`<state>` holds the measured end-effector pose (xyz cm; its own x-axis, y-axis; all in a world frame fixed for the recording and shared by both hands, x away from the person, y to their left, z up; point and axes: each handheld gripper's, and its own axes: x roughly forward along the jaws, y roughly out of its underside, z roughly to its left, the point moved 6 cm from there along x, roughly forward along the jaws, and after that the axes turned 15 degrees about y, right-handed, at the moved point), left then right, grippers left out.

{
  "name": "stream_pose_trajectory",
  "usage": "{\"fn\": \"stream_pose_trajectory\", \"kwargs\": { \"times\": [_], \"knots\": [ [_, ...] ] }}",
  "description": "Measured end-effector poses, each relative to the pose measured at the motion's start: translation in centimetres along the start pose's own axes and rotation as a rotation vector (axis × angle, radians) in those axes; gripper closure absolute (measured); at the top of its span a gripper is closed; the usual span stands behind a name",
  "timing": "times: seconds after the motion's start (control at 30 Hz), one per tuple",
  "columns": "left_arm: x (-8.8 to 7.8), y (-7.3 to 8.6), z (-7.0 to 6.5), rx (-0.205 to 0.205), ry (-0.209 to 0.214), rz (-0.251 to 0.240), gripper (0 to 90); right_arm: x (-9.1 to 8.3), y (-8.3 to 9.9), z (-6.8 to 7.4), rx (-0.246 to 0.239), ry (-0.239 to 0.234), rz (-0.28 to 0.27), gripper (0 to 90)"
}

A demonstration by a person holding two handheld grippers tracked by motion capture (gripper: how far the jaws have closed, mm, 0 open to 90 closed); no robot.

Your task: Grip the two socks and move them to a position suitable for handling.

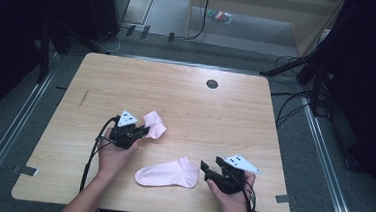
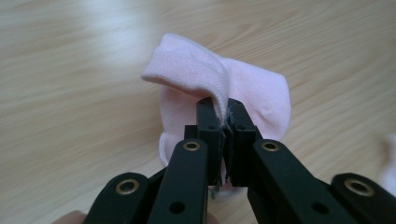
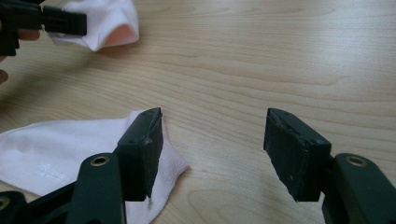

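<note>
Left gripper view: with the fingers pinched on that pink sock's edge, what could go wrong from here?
1. The left gripper pinches only a thin fold at the edge of the crumpled pink cotton sock; it may slip free when lifted.
2. The right gripper is open, with one of its fingers over the toe of the flat pink cotton sock; closing could snag only its tip.
3. That flat sock lies near the front edge of the light wooden table and could be dragged off.

Left gripper (image 1: 143,131), held in the left hand (image 1: 112,157), jaws pinched together on pink fabric. Right gripper (image 1: 204,168), held in the right hand (image 1: 232,197), jaws spread apart, level above the table, gripping nothing.
</note>
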<state>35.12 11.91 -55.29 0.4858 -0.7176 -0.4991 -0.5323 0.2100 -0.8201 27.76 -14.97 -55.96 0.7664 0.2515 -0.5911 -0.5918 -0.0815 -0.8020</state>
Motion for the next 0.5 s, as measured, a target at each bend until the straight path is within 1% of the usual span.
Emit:
{"fn": "stream_pose_trajectory", "kwargs": {
  "times": [0.03, 0.07, 0.1, 0.17, 0.2, 0.27, 0.37, 0.43, 0.47, 0.5],
  "knots": [
    [0.0, 0.0, 0.0, 0.0, 0.0, 0.0, 87.3, 0.0, 0.0, 0.0, 0.0, 0.0, 0.0, 37.9],
    [0.2, -0.4, -0.6, 0.016, 0.023, 0.0, 87.3, 0.0, 0.0, 0.0, 0.0, 0.0, 0.001, 38.0],
    [0.6, -0.8, -1.2, 0.028, 0.058, -0.01, 87.3, 0.1, 0.0, 0.0, -0.001, 0.001, 0.002, 38.0],
    [1.3, -1.1, -2.0, 0.061, 0.06, 0.0, 87.2, 0.1, 0.0, 0.0, -0.002, 0.002, 0.004, 38.0],
    [1.7, -1.1, -2.1, 0.074, 0.063, 0.007, 87.2, 0.1, 0.1, 0.0, -0.001, 0.002, 0.003, 38.1],
    [2.7, -0.6, -2.2, 0.076, 0.067, 0.032, 87.0, 0.1, 0.1, 0.0, -0.001, 0.002, 0.005, 38.1],
    [3.8, 0.3, -2.0, 0.044, 0.08, 0.053, 85.4, 0.2, 0.2, -0.1, -0.005, 0.005, 0.007, 38.1],
    [3.8, 0.3, -2.0, 0.035, 0.089, 0.035, 78.8, 0.3, 0.2, -0.1, -0.005, 0.003, 0.007, 38.1],
    [3.7, 0.2, -1.9, 0.033, 0.078, 0.022, 67.9, 0.3, 0.2, -0.1, -0.001, 0.003, 0.008, 38.1],
    [3.2, 0.0, -1.5, 0.04, 0.05, 0.004, 48.4, 0.3, 0.0, -0.1, 0.0, 0.003, 0.004, 38.1]
  ]
}}
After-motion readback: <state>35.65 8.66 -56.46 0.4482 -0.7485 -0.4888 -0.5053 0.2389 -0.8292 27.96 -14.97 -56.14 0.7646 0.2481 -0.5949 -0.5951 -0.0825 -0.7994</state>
